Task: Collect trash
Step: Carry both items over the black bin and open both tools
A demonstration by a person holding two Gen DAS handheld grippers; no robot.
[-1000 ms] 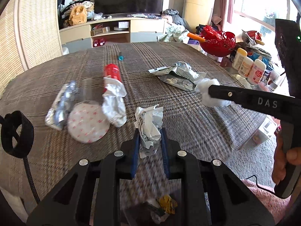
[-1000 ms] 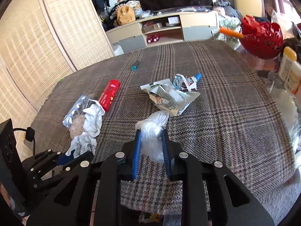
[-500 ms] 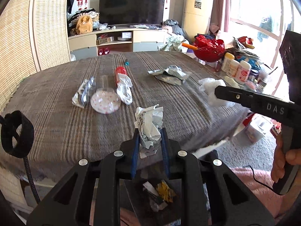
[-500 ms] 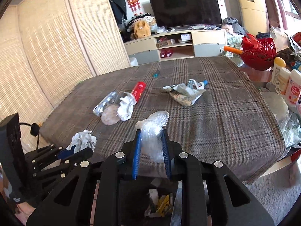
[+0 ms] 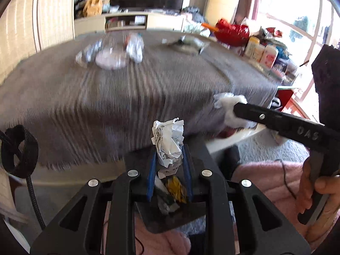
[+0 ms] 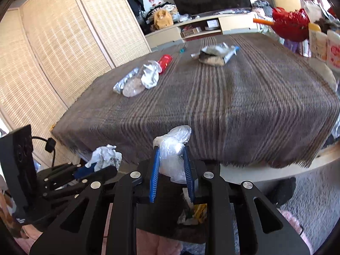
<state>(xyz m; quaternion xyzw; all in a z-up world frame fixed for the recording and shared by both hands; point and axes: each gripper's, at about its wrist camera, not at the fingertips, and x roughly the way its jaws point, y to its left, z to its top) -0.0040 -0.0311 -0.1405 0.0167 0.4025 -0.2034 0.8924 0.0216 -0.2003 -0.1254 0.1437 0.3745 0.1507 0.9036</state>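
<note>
Left gripper clamping crumpled paper, right gripper clamping plastic wad, bin below, table ahead.

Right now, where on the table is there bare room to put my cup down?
The near half of the striped tablecloth is bare, from the front edge up to the trash. Farther back it is crowded: a foil wrapper, white crumpled wrapper and red tube on the left, a torn packet in the middle. The right edge is packed with bottles.
</note>
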